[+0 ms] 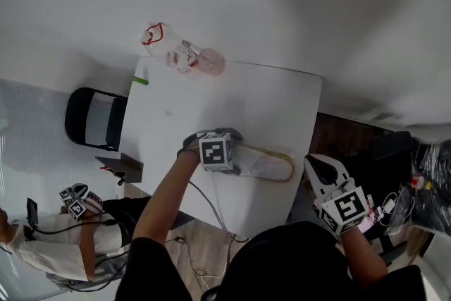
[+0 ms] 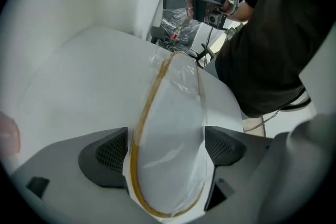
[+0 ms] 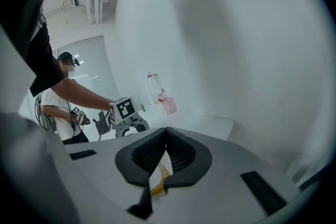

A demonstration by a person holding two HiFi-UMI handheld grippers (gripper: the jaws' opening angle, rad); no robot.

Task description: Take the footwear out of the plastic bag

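White slipper (image 2: 169,113) between left gripper (image 2: 167,150) jaws

The plastic bag (image 2: 178,107) is clear, thin and shiny, with crinkles. The slipper (image 1: 266,166) inside looks like soft white cloth with a tan edge. The table (image 1: 211,102) is smooth, dull white. The jaws have dark, bumpy pads (image 2: 113,152).

White slipper (image 1: 266,166) with tan rim; white table (image 1: 268,102).
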